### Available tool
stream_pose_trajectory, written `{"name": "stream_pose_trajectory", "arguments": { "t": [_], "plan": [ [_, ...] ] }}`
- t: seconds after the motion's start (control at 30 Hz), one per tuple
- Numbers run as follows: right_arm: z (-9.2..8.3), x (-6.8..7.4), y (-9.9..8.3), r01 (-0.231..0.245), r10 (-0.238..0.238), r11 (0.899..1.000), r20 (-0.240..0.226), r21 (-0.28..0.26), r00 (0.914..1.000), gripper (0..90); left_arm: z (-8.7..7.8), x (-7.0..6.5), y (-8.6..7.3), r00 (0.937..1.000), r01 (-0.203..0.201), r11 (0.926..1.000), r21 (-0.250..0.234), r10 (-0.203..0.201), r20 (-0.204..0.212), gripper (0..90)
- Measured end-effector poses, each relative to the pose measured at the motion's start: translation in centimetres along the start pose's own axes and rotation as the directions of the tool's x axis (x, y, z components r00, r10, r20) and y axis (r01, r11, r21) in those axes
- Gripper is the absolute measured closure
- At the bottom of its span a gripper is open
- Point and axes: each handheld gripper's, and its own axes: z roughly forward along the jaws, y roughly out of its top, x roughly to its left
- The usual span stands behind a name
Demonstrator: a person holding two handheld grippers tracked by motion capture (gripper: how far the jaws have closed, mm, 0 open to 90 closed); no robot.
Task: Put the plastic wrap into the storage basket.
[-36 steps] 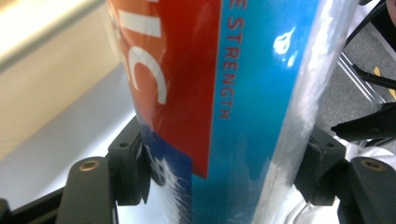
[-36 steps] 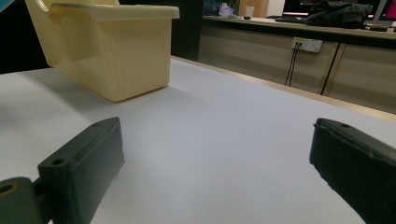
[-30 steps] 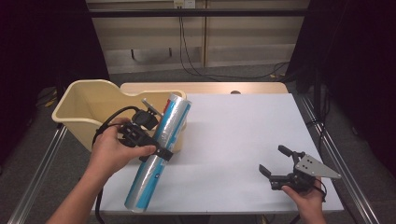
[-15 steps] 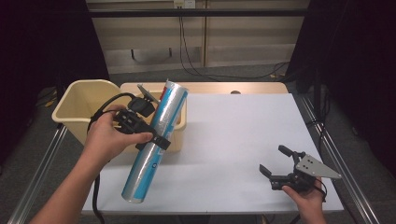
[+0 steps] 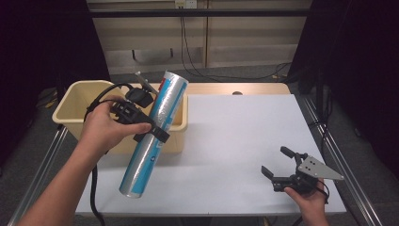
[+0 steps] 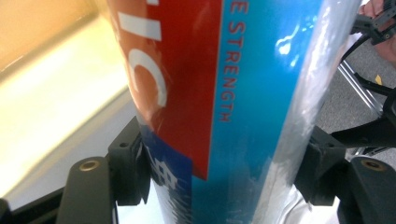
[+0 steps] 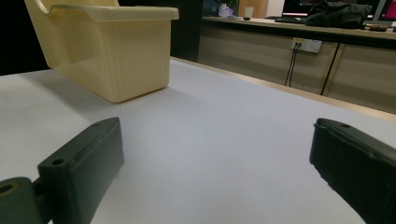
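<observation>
Above the left part of the bench (image 5: 244, 141), my left gripper (image 5: 153, 132) is closed on a long roll of foil (image 5: 153, 136), with one black jaw pressing each side of it near the middle. The roll is lifted off the bench and tilted: its upper end is over the near rim of the yellow bin (image 5: 70, 101), its lower end hangs in front of the bin. In the left gripper view the roll (image 6: 243, 112) looks shiny, with a blue wrapper, a red band and white and red letters. At the near right corner, my right gripper (image 5: 281, 165) is low over the white surface, its jaws wide apart and holding nothing.
</observation>
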Motion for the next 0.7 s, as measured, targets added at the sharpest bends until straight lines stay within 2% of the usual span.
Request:
{"name": "stream_pose_trajectory", "arguments": {
  "t": [0.33, 0.5, 0.7],
  "plan": [
    [0.0, 0.0, 0.0, -0.002, 0.002, 1.0, 0.001, 0.0, 1.0, 2.5, -1.0, 0.6, 1.0, 0.9999, 0.001, 1.0, -0.006, -0.001, -0.013, 32.2],
    [-0.2, -0.1, 0.0, -0.01, 0.01, 1.0, 0.006, -0.003, 0.9999, 2.5, -1.3, 0.9, 1.5, 0.999, -0.022, 0.9997, -0.004, 0.022, -0.039, 32.2],
    [-0.2, -0.2, 0.0, -0.011, 0.012, 1.0, 0.01, -0.009, 0.9999, 2.5, -1.8, 1.2, 2.2, 0.9986, -0.03, 0.9995, -0.011, 0.029, -0.044, 32.2]
  ]
}}
